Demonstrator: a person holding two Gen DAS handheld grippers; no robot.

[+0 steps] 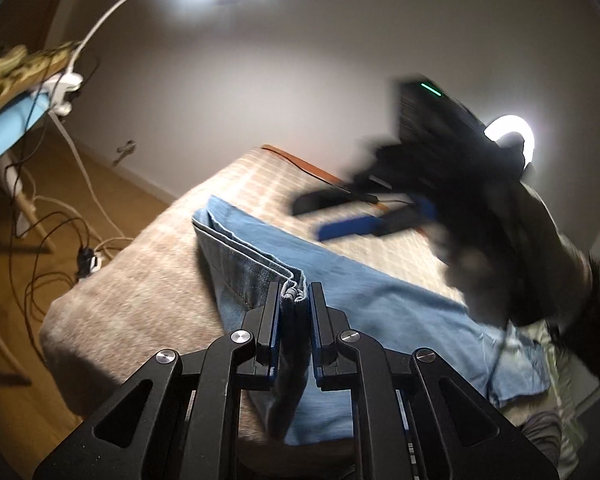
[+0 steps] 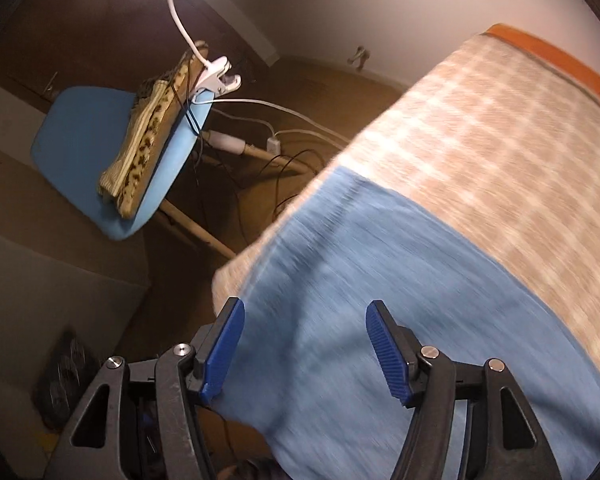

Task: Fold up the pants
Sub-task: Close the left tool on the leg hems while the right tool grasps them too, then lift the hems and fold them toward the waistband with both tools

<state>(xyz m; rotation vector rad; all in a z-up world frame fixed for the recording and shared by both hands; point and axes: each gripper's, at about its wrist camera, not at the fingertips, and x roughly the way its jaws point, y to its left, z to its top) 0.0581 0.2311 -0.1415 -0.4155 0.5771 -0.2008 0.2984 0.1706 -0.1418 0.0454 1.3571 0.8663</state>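
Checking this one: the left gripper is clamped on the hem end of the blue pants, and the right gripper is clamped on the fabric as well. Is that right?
Not quite. The left gripper is indeed shut on the hem of the pants, but the right gripper is open: in the right wrist view its blue pads stand well apart above the fabric with nothing pinched between them.

Pants (image 1: 380,312): light blue denim, with a paler hem edge. Bed cover (image 2: 500,140): beige with a pale check pattern; orange-brown band (image 2: 556,60) along its far edge. Left gripper (image 1: 294,300): black frame, silver pivot bolts, blue pads. Right gripper (image 2: 304,344): dark grey frame, blue ribbed pads. Chair (image 2: 80,136): sky blue seat, pale legs. Folded cloth (image 2: 148,136) on the chair: tan with dark leopard-style spots. Clip lamp (image 2: 216,76): white. Floor (image 1: 4,280): brown. Wall (image 1: 300,80): off-white.
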